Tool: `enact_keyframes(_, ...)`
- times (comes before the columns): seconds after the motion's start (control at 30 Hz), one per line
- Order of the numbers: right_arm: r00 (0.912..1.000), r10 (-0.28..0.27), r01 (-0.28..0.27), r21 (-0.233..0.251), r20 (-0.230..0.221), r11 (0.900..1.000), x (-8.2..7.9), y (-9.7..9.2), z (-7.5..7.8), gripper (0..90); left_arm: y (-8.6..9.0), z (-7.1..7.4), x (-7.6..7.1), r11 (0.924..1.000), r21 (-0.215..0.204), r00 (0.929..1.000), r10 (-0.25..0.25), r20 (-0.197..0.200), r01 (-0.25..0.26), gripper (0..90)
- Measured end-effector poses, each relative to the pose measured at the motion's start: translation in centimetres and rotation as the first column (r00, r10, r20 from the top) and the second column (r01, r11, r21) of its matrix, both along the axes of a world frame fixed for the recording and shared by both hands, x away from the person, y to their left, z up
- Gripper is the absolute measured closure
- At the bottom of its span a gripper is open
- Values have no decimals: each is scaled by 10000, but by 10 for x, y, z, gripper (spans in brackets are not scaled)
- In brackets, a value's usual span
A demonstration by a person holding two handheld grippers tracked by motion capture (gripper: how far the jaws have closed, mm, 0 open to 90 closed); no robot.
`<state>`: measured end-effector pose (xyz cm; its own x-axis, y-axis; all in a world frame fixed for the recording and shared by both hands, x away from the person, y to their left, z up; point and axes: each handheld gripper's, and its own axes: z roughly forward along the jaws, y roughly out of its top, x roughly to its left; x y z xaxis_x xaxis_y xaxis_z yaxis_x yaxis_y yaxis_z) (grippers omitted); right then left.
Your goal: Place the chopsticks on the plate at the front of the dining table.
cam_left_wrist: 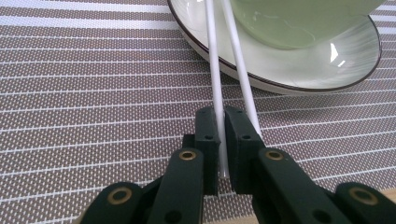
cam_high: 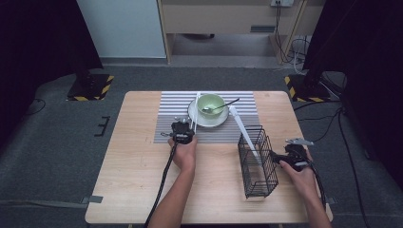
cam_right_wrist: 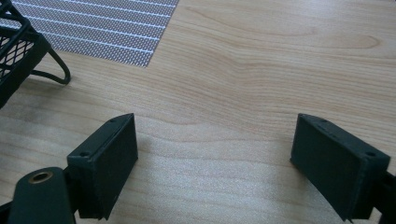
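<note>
Two white chopsticks [cam_high: 195,110] lie with their far ends on the rim of a white plate [cam_high: 207,121]. On the plate stands a pale green bowl [cam_high: 210,103] with a dark spoon [cam_high: 225,104] in it. My left gripper [cam_high: 183,131] is at the chopsticks' near ends, low over the striped placemat [cam_high: 171,107]. In the left gripper view the left gripper [cam_left_wrist: 222,114] is shut on one chopstick [cam_left_wrist: 214,70]. The other chopstick [cam_left_wrist: 239,56] runs past the outer side of one jaw. My right gripper [cam_right_wrist: 215,154] stands open over bare wood, nothing between its jaws, just right of a black wire basket [cam_high: 256,164].
A long white utensil [cam_high: 240,126] leans out of the wire basket toward the plate. The basket's corner and foot [cam_right_wrist: 18,51] are at the left in the right gripper view, beside the placemat's edge [cam_right_wrist: 107,28]. The wooden table [cam_high: 138,161] is bare at front left.
</note>
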<state>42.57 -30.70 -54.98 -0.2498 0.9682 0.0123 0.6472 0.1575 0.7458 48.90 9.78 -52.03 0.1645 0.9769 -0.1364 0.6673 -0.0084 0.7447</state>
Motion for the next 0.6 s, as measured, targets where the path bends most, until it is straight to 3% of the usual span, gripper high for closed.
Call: enact_keyframes(0.6,10000,8,-8,-14,9,10000,0,0,0,146,-1,-1,1,9999,-121,10000,4,14,-4,836)
